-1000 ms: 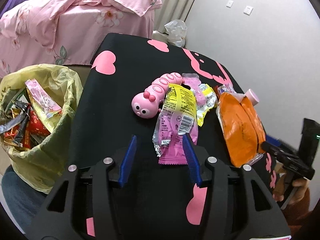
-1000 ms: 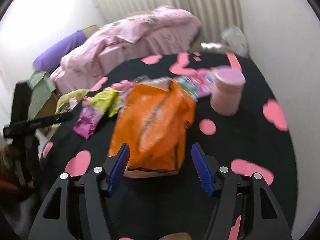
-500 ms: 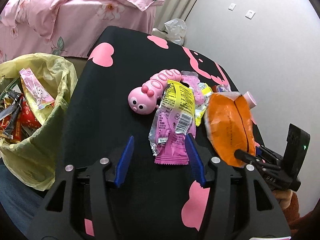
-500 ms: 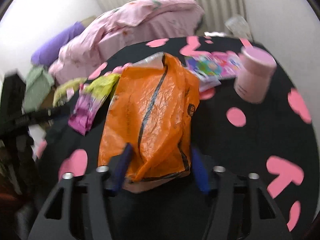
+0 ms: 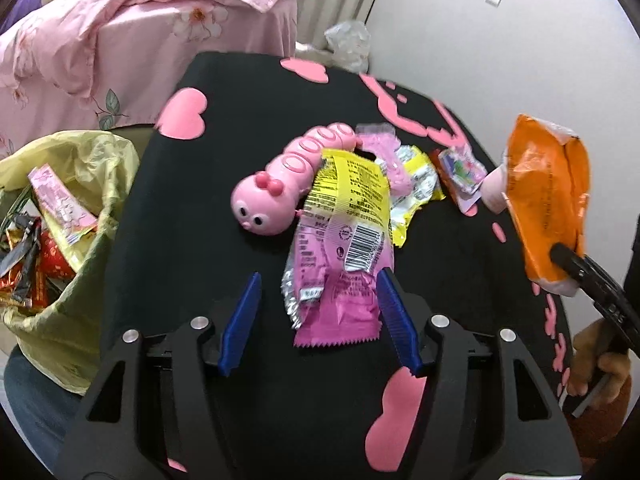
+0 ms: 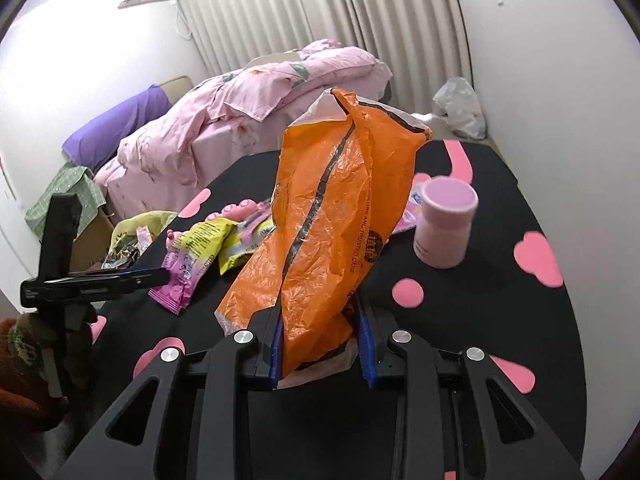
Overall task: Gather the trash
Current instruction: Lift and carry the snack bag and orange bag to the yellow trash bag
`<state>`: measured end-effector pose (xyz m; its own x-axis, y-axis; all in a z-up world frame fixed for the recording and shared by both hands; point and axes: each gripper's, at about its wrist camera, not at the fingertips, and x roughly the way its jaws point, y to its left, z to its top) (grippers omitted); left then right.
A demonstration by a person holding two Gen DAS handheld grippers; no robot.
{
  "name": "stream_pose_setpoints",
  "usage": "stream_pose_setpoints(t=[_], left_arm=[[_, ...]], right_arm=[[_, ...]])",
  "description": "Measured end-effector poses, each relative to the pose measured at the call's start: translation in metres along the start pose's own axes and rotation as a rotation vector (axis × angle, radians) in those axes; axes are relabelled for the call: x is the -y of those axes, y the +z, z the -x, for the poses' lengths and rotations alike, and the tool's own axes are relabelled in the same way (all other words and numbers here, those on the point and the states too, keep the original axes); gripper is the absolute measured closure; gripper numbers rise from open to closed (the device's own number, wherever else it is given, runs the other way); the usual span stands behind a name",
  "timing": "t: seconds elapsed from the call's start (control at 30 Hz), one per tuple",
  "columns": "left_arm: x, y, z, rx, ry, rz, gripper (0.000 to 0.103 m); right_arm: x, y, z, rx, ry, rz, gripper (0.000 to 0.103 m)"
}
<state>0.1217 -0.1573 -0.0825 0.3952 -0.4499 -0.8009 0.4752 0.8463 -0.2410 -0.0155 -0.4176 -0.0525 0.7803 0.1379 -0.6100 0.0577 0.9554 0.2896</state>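
My right gripper [image 6: 322, 346] is shut on the lower end of an orange plastic bag [image 6: 336, 216] and holds it upright above the black table; the bag also shows at the right of the left wrist view [image 5: 548, 196]. My left gripper [image 5: 320, 320] is open and empty, low over the table, its blue fingers on either side of a pink-and-yellow snack wrapper [image 5: 344, 240]. More wrappers [image 5: 416, 188] lie behind it. A yellow-lined trash bin [image 5: 60, 240] full of wrappers stands left of the table.
A pink caterpillar toy [image 5: 288, 188] lies beside the wrappers. A pink cylindrical jar [image 6: 444, 224] stands on the black table with pink hearts [image 5: 180, 200]. A bed with pink bedding [image 6: 256, 112] is behind, walls to the right.
My right gripper moved forward over the orange bag, shut on its near end and lifted it upright off the table. My left gripper crept closer to the pink-and-yellow wrapper, still open.
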Motion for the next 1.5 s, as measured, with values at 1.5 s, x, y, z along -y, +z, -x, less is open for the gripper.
stream_pose_setpoints(t=[1.5], left_arm=[[-0.162,-0.023,0.194,0.418,0.156,0.224,0.089]], right_arm=[[-0.230,0.098,-0.037,0.014,0.252,0.479,0.074]])
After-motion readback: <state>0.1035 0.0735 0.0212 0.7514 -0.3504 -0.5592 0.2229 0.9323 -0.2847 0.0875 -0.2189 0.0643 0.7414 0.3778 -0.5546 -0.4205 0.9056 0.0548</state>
